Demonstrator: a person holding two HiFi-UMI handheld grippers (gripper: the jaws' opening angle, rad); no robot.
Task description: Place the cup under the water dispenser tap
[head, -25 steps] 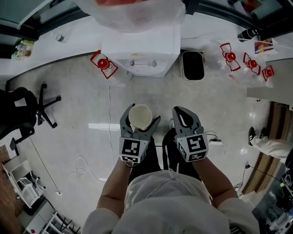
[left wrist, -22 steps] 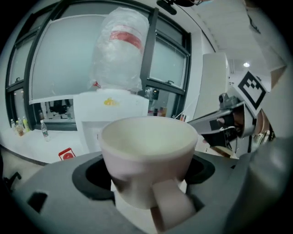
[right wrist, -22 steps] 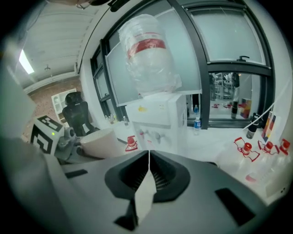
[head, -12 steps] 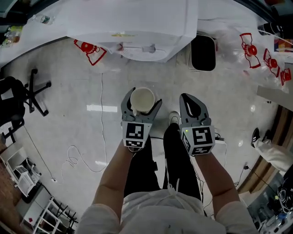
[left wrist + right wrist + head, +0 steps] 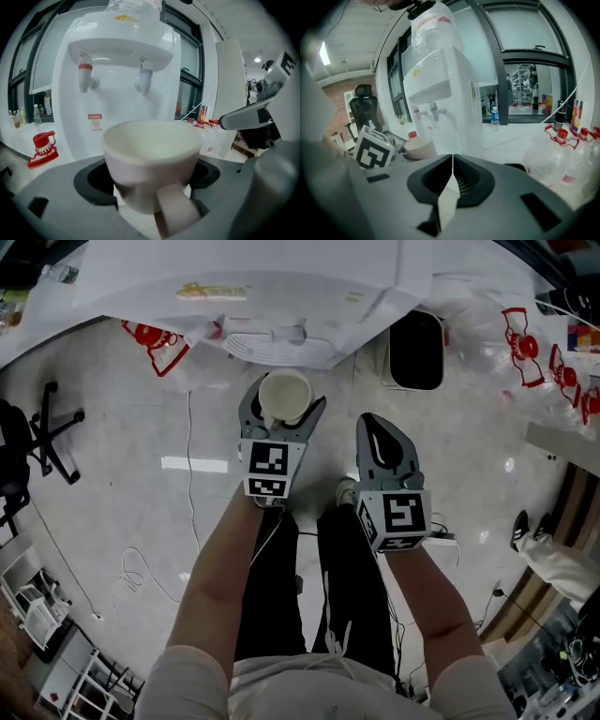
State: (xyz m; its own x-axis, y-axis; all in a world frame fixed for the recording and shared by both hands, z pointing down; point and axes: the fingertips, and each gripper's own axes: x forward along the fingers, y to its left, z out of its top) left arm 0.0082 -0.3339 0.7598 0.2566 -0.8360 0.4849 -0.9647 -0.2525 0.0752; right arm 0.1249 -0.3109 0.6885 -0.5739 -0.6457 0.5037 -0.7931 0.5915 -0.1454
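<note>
The left gripper clamps the cup upright just before the dispenser, ready to slide under its taps. The right gripper, jaws together and empty, hangs farther back.

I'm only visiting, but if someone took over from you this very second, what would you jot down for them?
Left tool: shut on the cream ceramic cup, upright and empty.
Right tool: shut, holding nothing.
The white water dispenser stands just ahead; its red tap and blue tap are above and beyond the cup.
Done: cup gripped, near the dispenser.
Left: set it under a tap.
</note>
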